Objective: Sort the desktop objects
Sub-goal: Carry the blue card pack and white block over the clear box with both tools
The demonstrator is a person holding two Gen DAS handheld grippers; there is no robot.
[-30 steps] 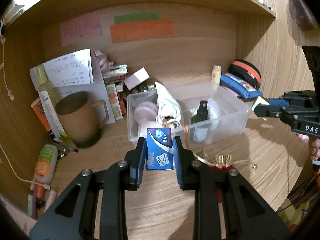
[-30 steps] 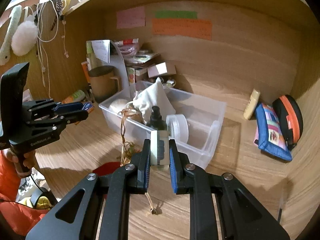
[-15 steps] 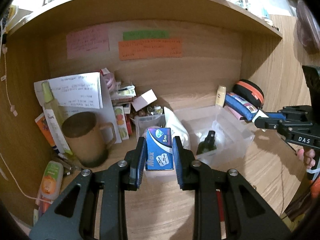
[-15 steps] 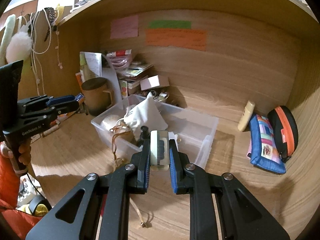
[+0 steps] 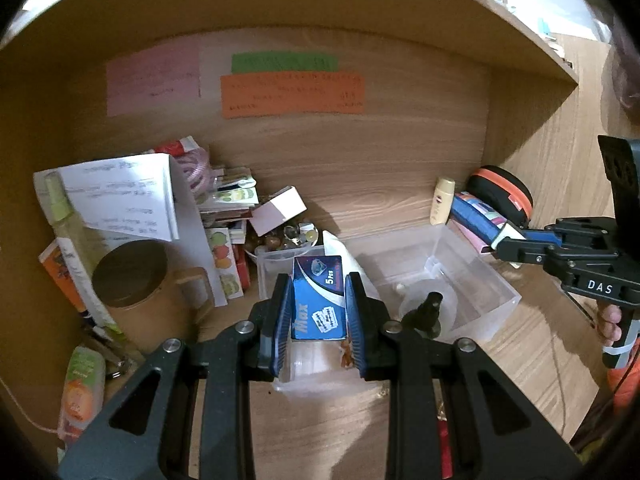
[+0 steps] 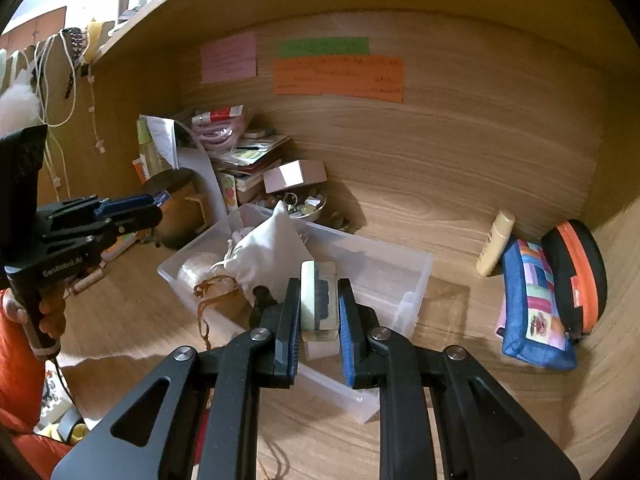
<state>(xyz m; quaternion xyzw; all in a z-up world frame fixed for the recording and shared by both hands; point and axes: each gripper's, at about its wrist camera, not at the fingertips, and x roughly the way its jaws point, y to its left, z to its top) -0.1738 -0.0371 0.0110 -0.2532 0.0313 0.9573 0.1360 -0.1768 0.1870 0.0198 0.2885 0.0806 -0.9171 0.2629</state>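
Both grippers have advanced toward the clear bin, left gripper clenched on the blue box, right gripper on the pale case; 2 drops remain.

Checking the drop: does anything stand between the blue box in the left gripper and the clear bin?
Nothing visible blocks it. The left gripper holds the blue box above the open clear bin; the white pouch and dark spray bottle already fill the bin's near part.

Wooden desk alcove — 3 wall notes.
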